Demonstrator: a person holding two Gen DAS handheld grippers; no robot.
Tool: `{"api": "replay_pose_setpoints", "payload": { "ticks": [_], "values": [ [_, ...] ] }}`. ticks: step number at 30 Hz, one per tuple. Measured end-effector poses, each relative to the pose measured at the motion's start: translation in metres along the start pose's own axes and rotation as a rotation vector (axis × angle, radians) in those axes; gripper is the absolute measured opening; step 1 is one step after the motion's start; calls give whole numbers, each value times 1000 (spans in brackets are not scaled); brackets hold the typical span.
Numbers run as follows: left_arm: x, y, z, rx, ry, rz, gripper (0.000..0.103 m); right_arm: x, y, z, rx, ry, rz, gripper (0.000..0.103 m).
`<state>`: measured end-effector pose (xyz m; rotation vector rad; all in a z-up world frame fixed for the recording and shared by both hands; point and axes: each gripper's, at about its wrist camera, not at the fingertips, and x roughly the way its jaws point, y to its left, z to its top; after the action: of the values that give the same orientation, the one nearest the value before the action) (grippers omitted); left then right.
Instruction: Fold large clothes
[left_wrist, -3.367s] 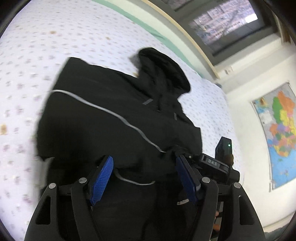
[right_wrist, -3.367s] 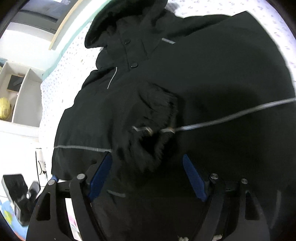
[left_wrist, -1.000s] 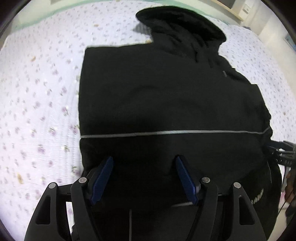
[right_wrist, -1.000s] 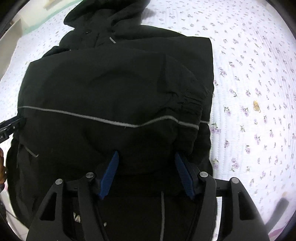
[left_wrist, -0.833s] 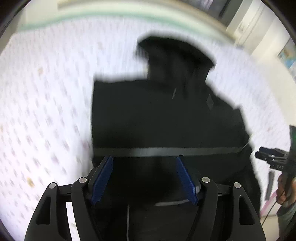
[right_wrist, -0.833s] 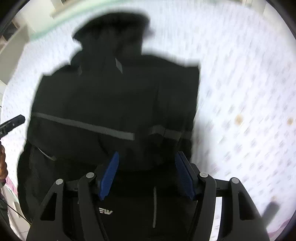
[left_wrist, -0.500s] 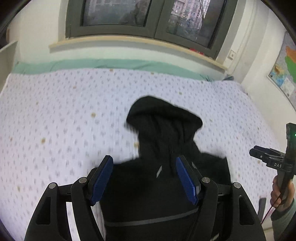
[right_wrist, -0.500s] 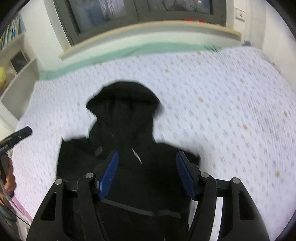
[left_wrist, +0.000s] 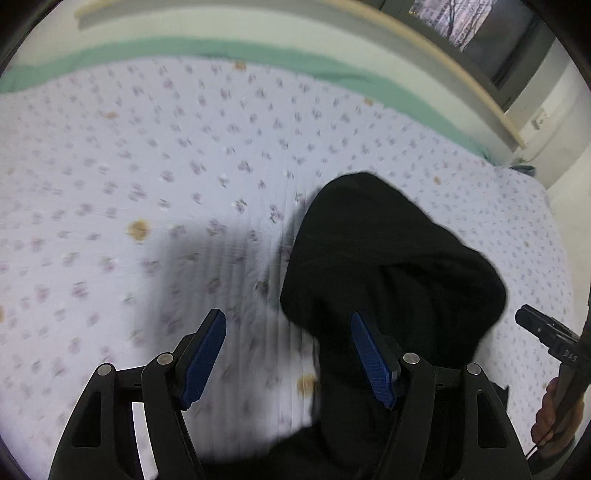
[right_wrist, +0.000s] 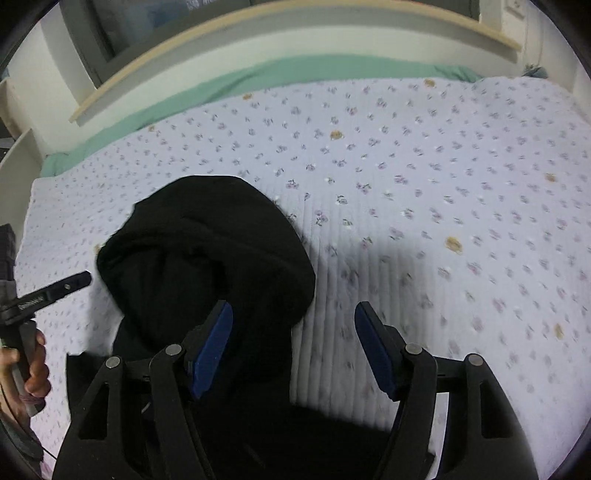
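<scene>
A black hooded jacket lies on the bed; its hood (left_wrist: 388, 258) points toward the window, and it also shows in the right wrist view (right_wrist: 207, 254). The jacket's body runs below both frames, mostly hidden by the grippers. My left gripper (left_wrist: 291, 354) is open and empty, over the hood's left edge and the sheet. My right gripper (right_wrist: 295, 343) is open and empty, over the hood's right edge. The right gripper's tip (left_wrist: 546, 332) shows at the left wrist view's right edge; the left gripper's tip (right_wrist: 51, 291) shows at the right wrist view's left edge.
The bed sheet (left_wrist: 147, 155) is white with small purple flowers and some brown spots; it also shows in the right wrist view (right_wrist: 443, 166). A green sheet edge (right_wrist: 258, 81) and a wooden window sill (right_wrist: 258, 40) run along the far side. A shelf (right_wrist: 14, 162) stands at left.
Both grippers have lifted and moved forward from the jacket's body to its hood. The views now look toward the window. Both stay open and empty.
</scene>
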<state>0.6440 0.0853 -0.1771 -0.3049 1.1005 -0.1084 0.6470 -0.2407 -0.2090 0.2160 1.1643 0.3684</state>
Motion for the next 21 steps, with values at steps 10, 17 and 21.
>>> {"api": "replay_pose_setpoints", "payload": {
  "ticks": [10,17,21],
  "values": [
    [35,5,29,-13,-48,-99,19,11,-17,16,-6,-100,-43,6],
    [20,-10,23,79,-82,-171,33,21,-52,-23,31,-59,-67,21],
    [95,14,3,3,78,-128,35,85,-79,-41,145,89,21,21]
  ]
}}
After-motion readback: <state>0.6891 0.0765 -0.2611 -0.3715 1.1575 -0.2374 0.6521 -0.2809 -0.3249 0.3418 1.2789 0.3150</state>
